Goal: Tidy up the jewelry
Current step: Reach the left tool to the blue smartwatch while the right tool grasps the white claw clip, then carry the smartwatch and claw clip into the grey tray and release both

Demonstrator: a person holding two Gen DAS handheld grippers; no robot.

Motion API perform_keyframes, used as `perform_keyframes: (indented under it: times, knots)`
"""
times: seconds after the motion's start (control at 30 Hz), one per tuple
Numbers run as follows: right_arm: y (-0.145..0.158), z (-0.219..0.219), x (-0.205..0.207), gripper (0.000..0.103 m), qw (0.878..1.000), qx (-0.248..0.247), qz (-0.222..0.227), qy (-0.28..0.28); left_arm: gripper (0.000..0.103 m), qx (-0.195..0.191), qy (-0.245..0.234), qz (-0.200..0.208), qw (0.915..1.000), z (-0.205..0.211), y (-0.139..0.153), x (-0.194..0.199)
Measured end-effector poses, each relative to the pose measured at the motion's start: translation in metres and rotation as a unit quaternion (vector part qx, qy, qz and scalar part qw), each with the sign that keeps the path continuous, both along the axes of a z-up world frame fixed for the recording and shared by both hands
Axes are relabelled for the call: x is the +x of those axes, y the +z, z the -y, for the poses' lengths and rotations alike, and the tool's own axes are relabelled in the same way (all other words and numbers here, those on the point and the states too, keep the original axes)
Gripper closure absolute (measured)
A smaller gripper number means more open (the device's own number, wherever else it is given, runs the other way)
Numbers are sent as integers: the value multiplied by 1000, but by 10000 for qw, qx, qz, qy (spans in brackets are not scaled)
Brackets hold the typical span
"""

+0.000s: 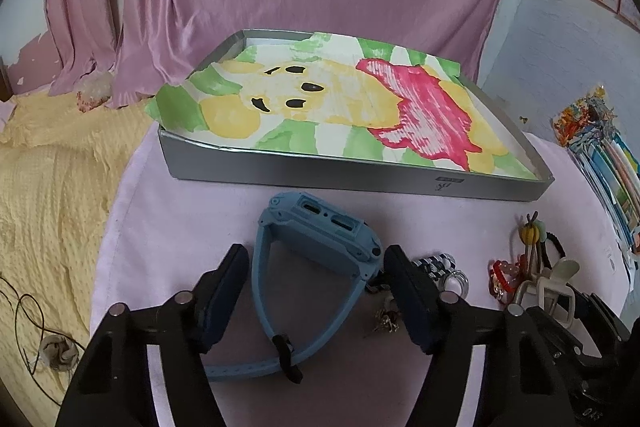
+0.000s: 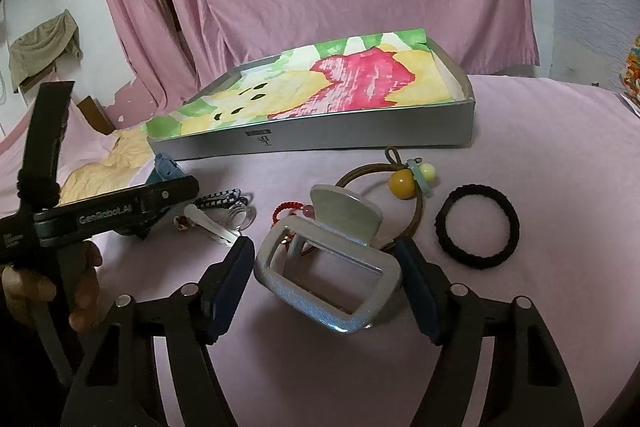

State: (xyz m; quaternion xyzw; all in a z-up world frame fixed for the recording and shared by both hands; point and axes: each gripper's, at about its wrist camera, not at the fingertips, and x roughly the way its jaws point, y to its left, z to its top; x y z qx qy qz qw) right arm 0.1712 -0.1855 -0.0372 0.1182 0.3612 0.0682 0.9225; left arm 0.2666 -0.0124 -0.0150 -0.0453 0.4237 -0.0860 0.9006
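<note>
Nothing sits in the tray point(image 1: 360, 183) yet: both grippers gape, left gripper point(image 1: 316, 301) around the blue watch point(image 1: 320, 239), right gripper point(image 2: 326, 289) around the silver claw clip point(image 2: 332, 267)

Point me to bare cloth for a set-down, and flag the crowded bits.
Free: pink cloth right of the black hair tie, up to the tray's right end. Also cloth left of the blue watch, before the yellow blanket. Crowded: between watch and hair tie, around the silver claw clip inside the open right tongs.
</note>
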Motion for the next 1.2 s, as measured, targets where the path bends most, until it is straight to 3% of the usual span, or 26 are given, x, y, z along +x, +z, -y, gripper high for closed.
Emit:
perform_keyframes:
  times: [0.07, 0.27, 0.57, 0.97, 1.2]
  knots:
    - [1, 1, -2, 36, 10000, 0, 30, -15, 51, 13, -8, 9, 10000, 1, 0, 0]
    - [0, 2, -2, 40, 10000, 27, -12, -27, 56, -33, 23, 21, 10000, 2, 1, -5]
    - [3, 8, -15, 40, 9991, 303, 304, -34, 65, -173, -125, 125, 9997, 6, 5, -25]
    - [9, 11, -29, 40, 9967, 474, 656, 17, 67, -659, -132, 557, 9962, -1, 17, -44]
    - [18, 17, -29, 40, 9951, 592, 791, 30, 66, -722, -90, 897, 9933, -5, 42, -38]
